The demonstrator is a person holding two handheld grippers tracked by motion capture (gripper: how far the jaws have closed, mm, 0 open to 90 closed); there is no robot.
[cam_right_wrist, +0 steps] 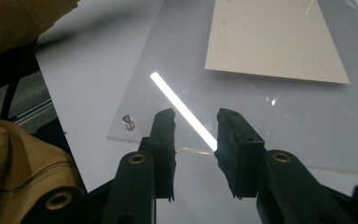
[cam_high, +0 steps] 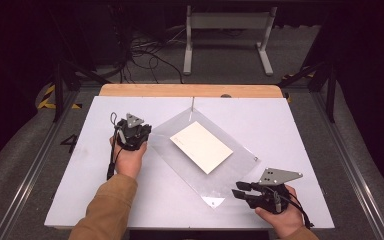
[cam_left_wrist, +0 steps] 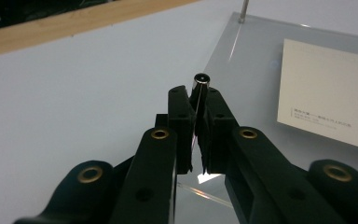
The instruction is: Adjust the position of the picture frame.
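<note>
Now gripping a small metal standoff [cam_left_wrist: 200, 88] at the clear acrylic sheet's [cam_high: 180, 162] left edge.
Left gripper [cam_left_wrist: 196, 105] is pinching the upright, dark-capped cylinder; right gripper [cam_right_wrist: 194, 130] is hovering half-open over the near corner, beside the cream card [cam_high: 201, 146].

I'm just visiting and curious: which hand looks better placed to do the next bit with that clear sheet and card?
Probably the left. The left gripper is already shut on a small metal pin beside the clear sheet. The right gripper hovers open over the sheet's near corner, holding nothing; it may only steady it.
</note>
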